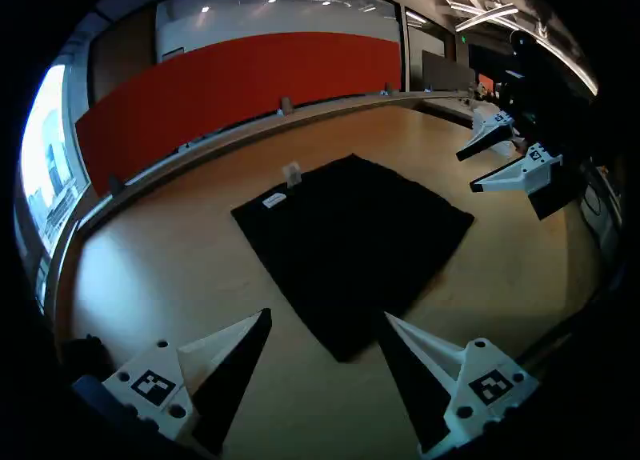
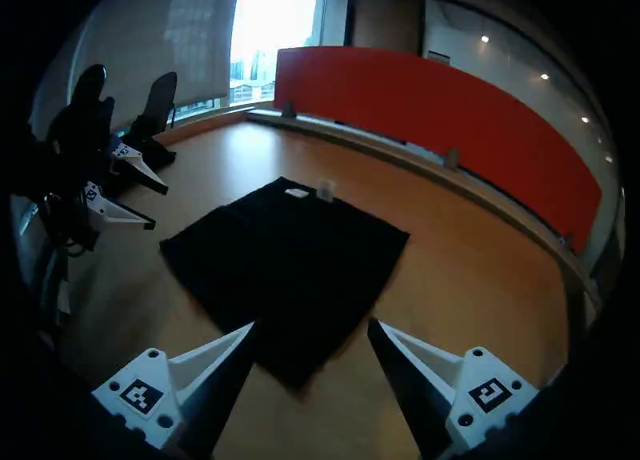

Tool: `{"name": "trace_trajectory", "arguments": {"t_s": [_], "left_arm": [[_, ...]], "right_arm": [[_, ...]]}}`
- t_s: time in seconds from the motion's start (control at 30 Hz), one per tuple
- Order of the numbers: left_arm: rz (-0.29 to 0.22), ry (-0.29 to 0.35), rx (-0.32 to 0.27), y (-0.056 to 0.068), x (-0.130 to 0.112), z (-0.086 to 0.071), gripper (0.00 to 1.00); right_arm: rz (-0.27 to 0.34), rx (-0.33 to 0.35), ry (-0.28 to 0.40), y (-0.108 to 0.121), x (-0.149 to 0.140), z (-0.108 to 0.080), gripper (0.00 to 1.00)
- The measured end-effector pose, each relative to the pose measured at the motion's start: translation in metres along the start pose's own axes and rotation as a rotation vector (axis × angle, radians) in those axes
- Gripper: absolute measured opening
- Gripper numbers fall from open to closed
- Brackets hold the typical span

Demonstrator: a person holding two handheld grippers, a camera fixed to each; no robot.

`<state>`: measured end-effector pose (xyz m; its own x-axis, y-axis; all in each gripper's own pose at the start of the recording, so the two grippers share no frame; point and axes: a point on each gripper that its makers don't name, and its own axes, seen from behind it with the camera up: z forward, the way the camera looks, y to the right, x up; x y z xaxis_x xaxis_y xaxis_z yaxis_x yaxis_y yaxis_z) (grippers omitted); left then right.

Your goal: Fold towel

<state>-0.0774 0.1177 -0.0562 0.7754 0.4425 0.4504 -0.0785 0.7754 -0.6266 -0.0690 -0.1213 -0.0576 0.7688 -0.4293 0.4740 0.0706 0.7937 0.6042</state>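
Black towel (image 1: pixel 356 244) lies spread flat on wooden table (image 1: pixel 160 252), white tag (image 1: pixel 274 200) near its far edge; left gripper (image 1: pixel 326 312) fingers apart, holding nothing, nearest towel corner between them; right gripper (image 2: pixel 312 323) likewise apart, empty, at another corner.

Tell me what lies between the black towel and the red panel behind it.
Bare wooden table, then a low rail along its far edge, before the red panel. The left gripper view shows this beyond the towel.
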Motion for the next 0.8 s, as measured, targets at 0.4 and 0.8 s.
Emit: {"name": "trace_trajectory", "arguments": {"t_s": [0.4, 0.8], "left_arm": [[0.003, -0.095, -0.043, 0.011, -0.031, 0.026, 0.93], [0.012, -0.166, -0.079, 0.024, -0.048, 0.038, 0.93]], "right_arm": [[-0.004, 0.04, -0.095, -0.009, -0.043, 0.018, 1.0], [-0.027, 0.073, -0.146, -0.015, -0.061, 0.02, 0.98]]}}
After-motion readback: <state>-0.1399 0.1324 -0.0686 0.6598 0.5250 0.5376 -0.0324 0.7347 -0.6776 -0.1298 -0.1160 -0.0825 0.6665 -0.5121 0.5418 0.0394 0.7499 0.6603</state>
